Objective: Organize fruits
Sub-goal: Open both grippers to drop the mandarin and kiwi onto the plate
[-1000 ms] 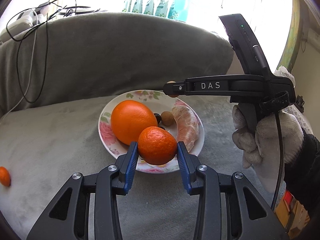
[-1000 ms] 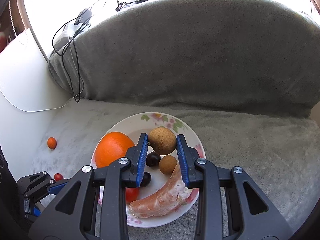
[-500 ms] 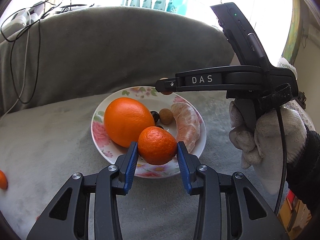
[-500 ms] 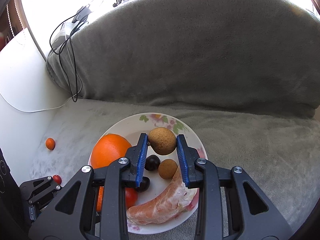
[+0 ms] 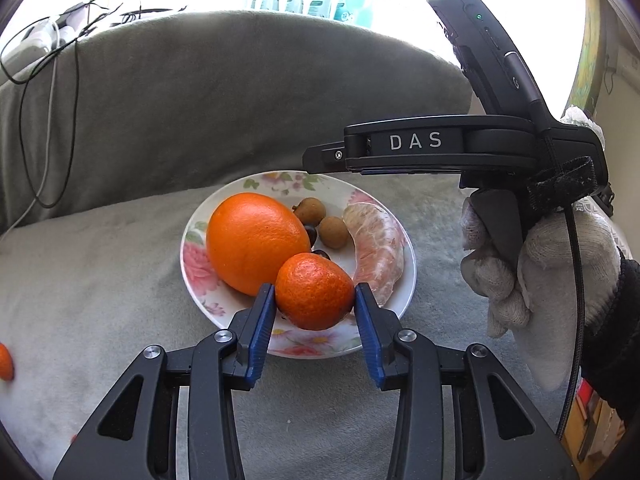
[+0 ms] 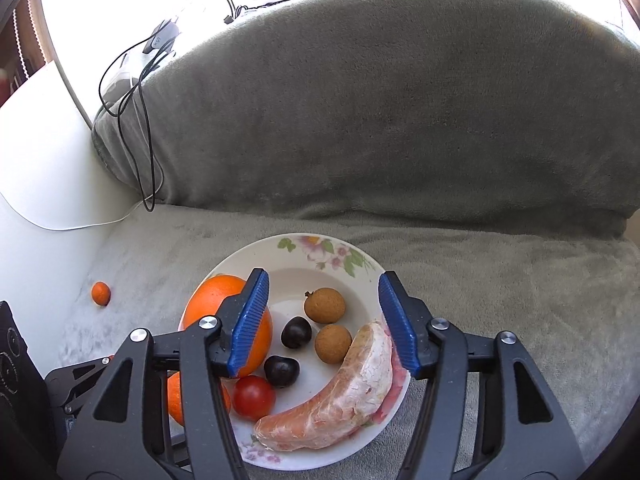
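Small loose orange fruit point(image 6: 100, 293): on the grey plush sofa seat point(image 6: 500, 280), far left, well apart from the plate; cut by the frame edge in the left wrist view.

Left hand-held gripper point(image 5: 315, 300): pinching a small round orange mandarin point(image 5: 314, 291) at its widest sides, over the near rim of the white floral plate point(image 5: 394, 300). Likely light, soft-skinned, apt to bruise; underside hidden.

Large glossy orange point(image 5: 256, 242): on plate, probably heaviest, smooth, prone to roll.

Red cherry tomato point(image 6: 253, 397), two dark cherries point(image 6: 296, 332), two brown rough longans point(image 6: 324, 305): small, roll-prone; tomato unseen from left wrist.

Peeled pomelo segment point(image 6: 340, 392): soft, fragile; best cradled mid-length.

Right hand-held gripper point(image 6: 324, 316): opening, nothing between jaws.
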`<action>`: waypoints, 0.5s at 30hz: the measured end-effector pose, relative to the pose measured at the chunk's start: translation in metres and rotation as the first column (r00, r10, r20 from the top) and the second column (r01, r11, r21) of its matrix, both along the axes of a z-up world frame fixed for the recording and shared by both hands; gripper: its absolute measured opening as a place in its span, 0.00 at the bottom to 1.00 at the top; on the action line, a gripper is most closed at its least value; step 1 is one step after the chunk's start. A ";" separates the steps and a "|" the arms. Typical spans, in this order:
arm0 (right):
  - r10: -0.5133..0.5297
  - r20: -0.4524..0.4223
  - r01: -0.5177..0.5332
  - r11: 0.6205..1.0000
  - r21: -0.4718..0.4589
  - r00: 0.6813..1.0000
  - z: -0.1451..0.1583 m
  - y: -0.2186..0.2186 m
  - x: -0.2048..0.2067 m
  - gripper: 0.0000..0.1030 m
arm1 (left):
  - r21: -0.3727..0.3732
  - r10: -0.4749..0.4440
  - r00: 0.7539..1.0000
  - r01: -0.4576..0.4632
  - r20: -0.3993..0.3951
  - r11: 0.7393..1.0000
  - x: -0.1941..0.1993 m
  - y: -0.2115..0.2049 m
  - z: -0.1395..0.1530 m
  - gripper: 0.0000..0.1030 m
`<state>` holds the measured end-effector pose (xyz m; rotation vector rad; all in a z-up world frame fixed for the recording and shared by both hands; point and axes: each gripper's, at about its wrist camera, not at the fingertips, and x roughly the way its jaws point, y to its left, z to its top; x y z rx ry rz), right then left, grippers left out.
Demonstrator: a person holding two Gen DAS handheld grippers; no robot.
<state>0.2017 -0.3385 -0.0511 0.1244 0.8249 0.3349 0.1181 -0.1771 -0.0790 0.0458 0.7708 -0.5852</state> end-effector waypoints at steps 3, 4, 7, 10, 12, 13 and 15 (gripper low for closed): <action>-0.006 0.009 0.006 1.000 0.000 1.000 0.001 -0.001 -0.001 0.73 | -0.007 0.002 1.000 -0.002 0.011 1.000 0.000 0.001 0.001 0.49; -0.009 0.010 0.009 1.000 0.001 1.000 0.002 -0.002 -0.001 0.73 | -0.011 0.001 1.000 -0.001 0.018 1.000 0.000 0.002 0.003 0.52; -0.018 0.015 0.018 1.000 0.009 1.000 0.003 -0.004 -0.001 0.81 | -0.008 0.001 0.999 -0.001 0.032 1.000 -0.001 0.002 0.005 0.56; -0.024 0.019 0.023 1.000 0.016 1.000 0.004 -0.005 -0.002 0.82 | -0.014 0.004 0.999 -0.004 0.038 1.000 -0.002 0.006 0.007 0.61; -0.026 0.023 0.026 1.000 0.018 0.999 0.005 -0.006 -0.003 0.82 | -0.012 0.008 0.999 -0.008 0.039 1.000 -0.003 0.007 0.008 0.63; -0.027 0.024 0.027 0.999 0.017 0.999 0.006 -0.006 -0.004 0.82 | -0.013 0.010 0.999 -0.009 0.040 1.000 -0.004 0.008 0.008 0.64; -0.031 0.026 0.030 0.999 0.015 0.999 0.007 -0.006 -0.004 0.82 | -0.016 0.012 0.999 -0.011 0.040 1.000 -0.004 0.011 0.008 0.64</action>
